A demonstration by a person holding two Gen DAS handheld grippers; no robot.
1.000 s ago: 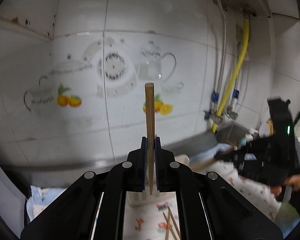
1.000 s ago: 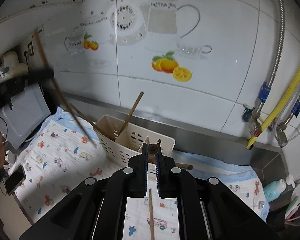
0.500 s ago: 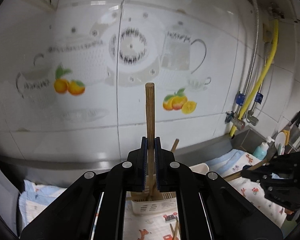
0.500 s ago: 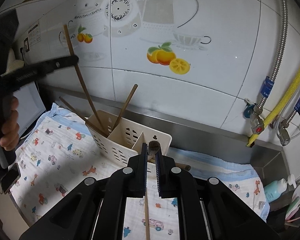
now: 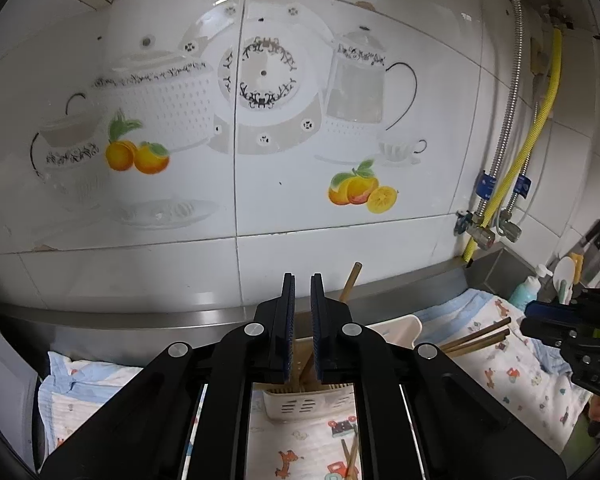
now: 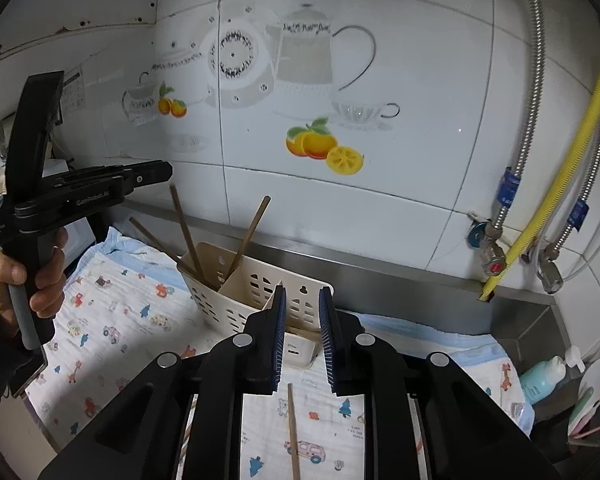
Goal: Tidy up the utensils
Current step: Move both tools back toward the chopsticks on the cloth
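1. The right tongs (image 6: 302,292) are nearest, and their jaws are opening with nothing pinched between them
2. Just under them one brown chopstick (image 6: 293,432) lies flat on the cloth with little cars and animals (image 6: 112,320)
3. A bit farther, the white basket with holes (image 6: 236,308) stands on the cloth, close to the wall
4. Three chopsticks (image 6: 184,232) stand in the left part of the basket and lean out in different ways
5. The left tongs (image 5: 302,280) hang above the basket, a little to its left, and point toward the wall
6. Their jaws are only a thin gap apart and hold nothing
7. A hand (image 6: 24,276) grips the handle of the left tongs on the far left
8. On the right, a blue-green bottle (image 6: 544,376) stands past the edge of the cloth
9. Farthest back is the white tiled wall (image 6: 380,200) with painted teapots and oranges
10. A yellow hose (image 6: 572,152) runs down the wall on the right
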